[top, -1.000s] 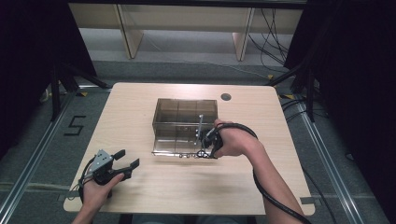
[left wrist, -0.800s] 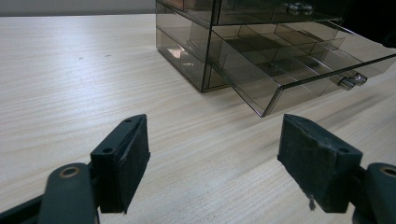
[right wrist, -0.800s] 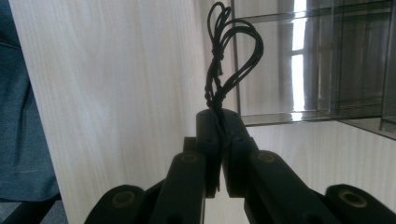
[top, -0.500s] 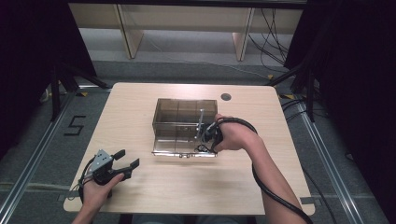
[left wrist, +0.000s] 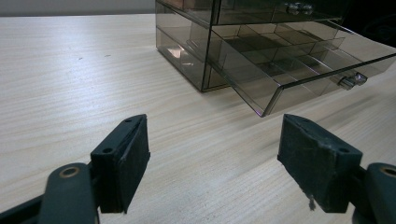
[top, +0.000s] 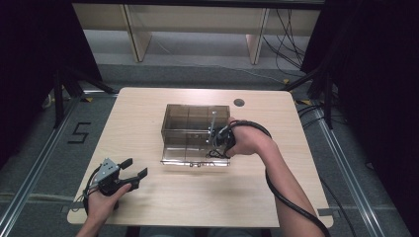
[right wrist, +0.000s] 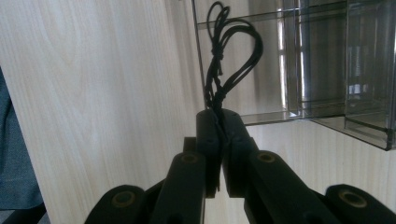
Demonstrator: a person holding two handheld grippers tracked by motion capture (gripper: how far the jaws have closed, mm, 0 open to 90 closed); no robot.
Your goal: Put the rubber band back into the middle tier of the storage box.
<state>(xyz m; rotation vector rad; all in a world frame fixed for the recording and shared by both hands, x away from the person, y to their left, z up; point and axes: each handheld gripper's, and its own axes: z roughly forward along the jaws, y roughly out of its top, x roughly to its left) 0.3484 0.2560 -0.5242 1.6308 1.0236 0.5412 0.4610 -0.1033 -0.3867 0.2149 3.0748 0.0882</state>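
cable: a small black looped cord point(right wrist: 229, 60), pinched at its gathered end, its loops hanging over the pulled-out drawer point(top: 195, 153) of the smoky clear organiser point(top: 195, 129) near the middle of the table point(top: 148, 106).
right gripper point(right wrist: 221, 154): jaws pressed tight on the cable, nothing else between them; in the high view it sits at the drawer's right end point(top: 221, 140).
left gripper point(left wrist: 212, 163): jaws spread wide and holding nothing, resting low near the table's front left corner point(top: 121, 175), well apart from the organiser.
step in hand: judged to be setting the cable into a compartment of the open drawer.
doing it well: bring the loops fully inside one compartment's walls before letting go, so no strand drapes over a divider or the front lip; lower it enough that it settles and does not spring out.
obstacles: the thin dividers point(left wrist: 280, 46) and the drawer's clear front edge could snag the loops; the closed upper drawer with its small metal knob point(left wrist: 299, 8) overhangs the back cells, which narrows the way in from above.
around: a dark round grommet point(top: 239, 102) on the table's far right; a floor mark "5" point(top: 79, 132) on the left.
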